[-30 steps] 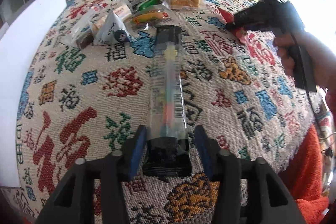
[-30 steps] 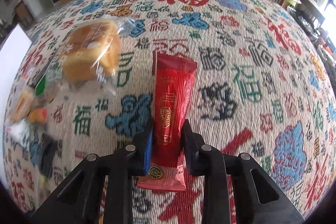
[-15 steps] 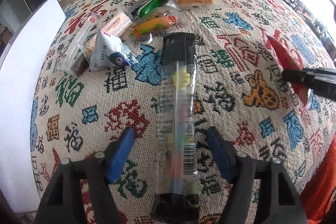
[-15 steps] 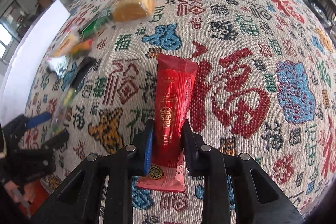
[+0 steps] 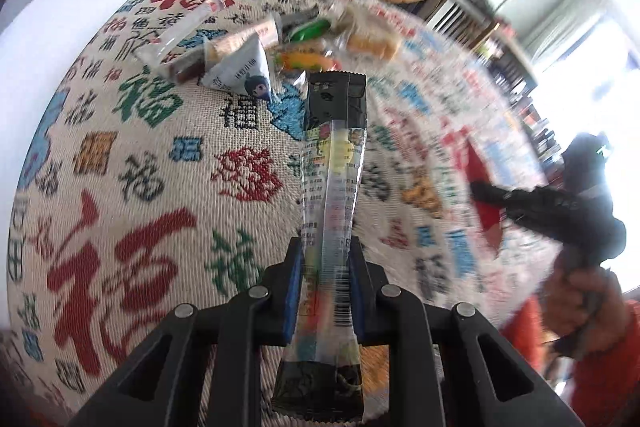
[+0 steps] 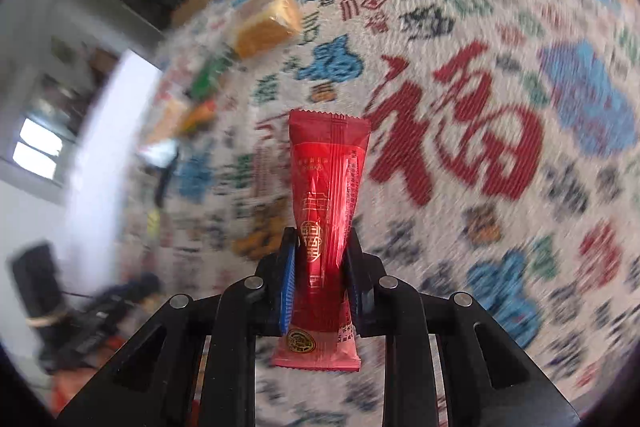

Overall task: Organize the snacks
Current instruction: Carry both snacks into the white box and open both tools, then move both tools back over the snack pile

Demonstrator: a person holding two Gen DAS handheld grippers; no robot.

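Left gripper (image 5: 325, 277): clenched on a long clear snack packet (image 5: 332, 199) with black ends; blue pads press both its sides, and it juts forward above the table (image 5: 120, 187).
Right gripper (image 6: 320, 273): closed tight around a red snack packet (image 6: 326, 195), gripped near its lower end, its crimped top pointing away over the table.
Right gripper from left view: blurred, off to the right, red packet (image 5: 480, 187) in it, held by a hand (image 5: 580, 287).
Snack pile: far across the table lie a white triangular pouch (image 5: 244, 71), a clear wrapper (image 5: 176, 35), a green packet (image 5: 310, 29), an orange packet (image 5: 306, 59) and wrapped bread (image 5: 370, 43), close together.
Table cover: woven cloth with coloured characters.
White board (image 5: 60, 11): along the table's left edge.
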